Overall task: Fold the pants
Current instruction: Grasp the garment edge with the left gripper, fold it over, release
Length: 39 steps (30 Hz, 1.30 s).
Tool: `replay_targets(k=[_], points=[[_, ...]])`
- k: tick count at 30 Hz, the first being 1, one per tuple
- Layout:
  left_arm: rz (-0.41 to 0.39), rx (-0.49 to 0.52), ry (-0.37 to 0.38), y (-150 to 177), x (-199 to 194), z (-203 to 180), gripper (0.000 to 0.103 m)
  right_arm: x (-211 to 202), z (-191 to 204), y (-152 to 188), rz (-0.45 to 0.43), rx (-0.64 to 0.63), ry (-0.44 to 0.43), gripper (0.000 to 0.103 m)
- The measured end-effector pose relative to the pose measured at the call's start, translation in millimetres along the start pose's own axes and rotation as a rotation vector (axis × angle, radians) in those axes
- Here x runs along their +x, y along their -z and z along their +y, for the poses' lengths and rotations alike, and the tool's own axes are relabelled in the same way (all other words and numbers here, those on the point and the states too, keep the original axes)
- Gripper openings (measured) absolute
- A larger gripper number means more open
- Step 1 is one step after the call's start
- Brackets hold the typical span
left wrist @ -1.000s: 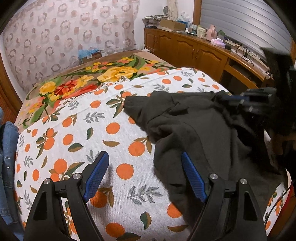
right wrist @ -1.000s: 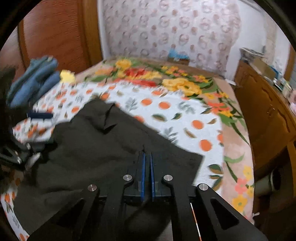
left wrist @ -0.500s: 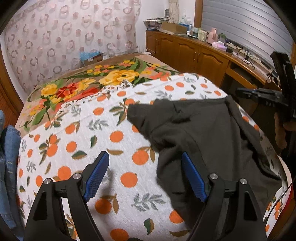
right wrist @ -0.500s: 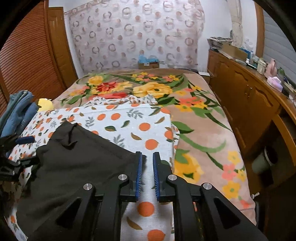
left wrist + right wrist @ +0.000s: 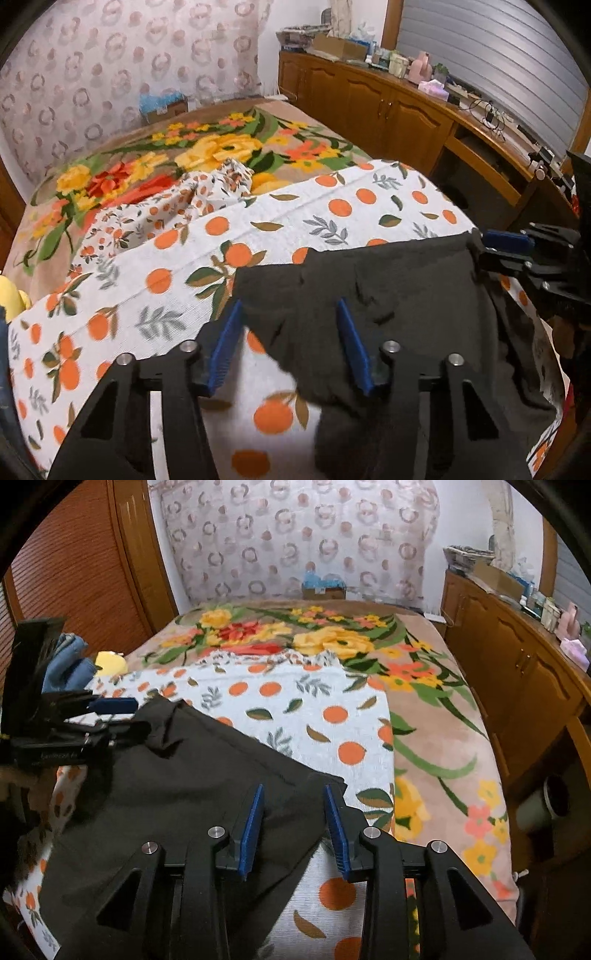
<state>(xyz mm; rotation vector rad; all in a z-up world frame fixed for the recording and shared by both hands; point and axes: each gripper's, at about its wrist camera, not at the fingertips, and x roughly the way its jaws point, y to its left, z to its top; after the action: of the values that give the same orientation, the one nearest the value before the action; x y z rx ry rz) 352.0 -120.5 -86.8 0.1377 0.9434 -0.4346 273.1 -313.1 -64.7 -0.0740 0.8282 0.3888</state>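
Your dark pants (image 5: 399, 295) lie partly folded on the bed (image 5: 436, 716), further folds pending; left tongs (image 5: 291, 345) closing around an edge, not yet pinching, right tongs (image 5: 295, 827) opening off a corner.

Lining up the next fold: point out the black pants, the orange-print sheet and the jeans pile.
black pants (image 5: 177, 794), right wrist view, flat middle
orange-print sheet (image 5: 155, 295), left wrist view, bare stretch
jeans pile (image 5: 64, 668), right wrist view, blue folds

We see the pants (image 5: 177, 786) lying on a sheet (image 5: 317, 701) spread over the near part of the bed, with a blanket (image 5: 436, 716) beyond it and to its right. A cabinet (image 5: 517, 672) runs along the bed's right side. Folded clothes (image 5: 70, 664) sit at the sheet's far left edge.
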Motion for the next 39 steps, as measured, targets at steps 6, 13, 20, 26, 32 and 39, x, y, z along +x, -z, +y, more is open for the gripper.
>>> replay_targets(k=[6, 13, 20, 26, 32, 39], points=[[-0.004, 0.045, -0.001, -1.7, 4.8, -6.6, 0.025, 2.6, -14.3, -5.0, 0.018, -0.002, 0.012, 0.035], [-0.101, -0.001, -0.019, -7.1, -21.1, 3.9, 0.005, -4.6, -20.5, -3.1, -0.024, -0.008, 0.052, 0.008], [-0.112, -0.033, -0.063, -11.8, -31.0, 24.6, 0.005, -4.2, -14.3, 0.5, -0.038, 0.013, 0.084, 0.007], [-0.072, -0.004, -0.025, -7.6, -21.9, 13.0, 0.034, -8.2, -12.8, -0.2, -0.045, 0.031, 0.079, 0.011], [-0.070, 0.035, 0.024, -6.3, -13.7, -4.0, 0.044, -20.1, -3.2, 4.4, -0.052, 0.016, 0.075, 0.028], [-0.014, 0.082, 0.048, -3.2, 6.9, -12.8, 0.015, -29.4, 12.4, 19.2, -0.032, 0.021, 0.000, 0.033]])
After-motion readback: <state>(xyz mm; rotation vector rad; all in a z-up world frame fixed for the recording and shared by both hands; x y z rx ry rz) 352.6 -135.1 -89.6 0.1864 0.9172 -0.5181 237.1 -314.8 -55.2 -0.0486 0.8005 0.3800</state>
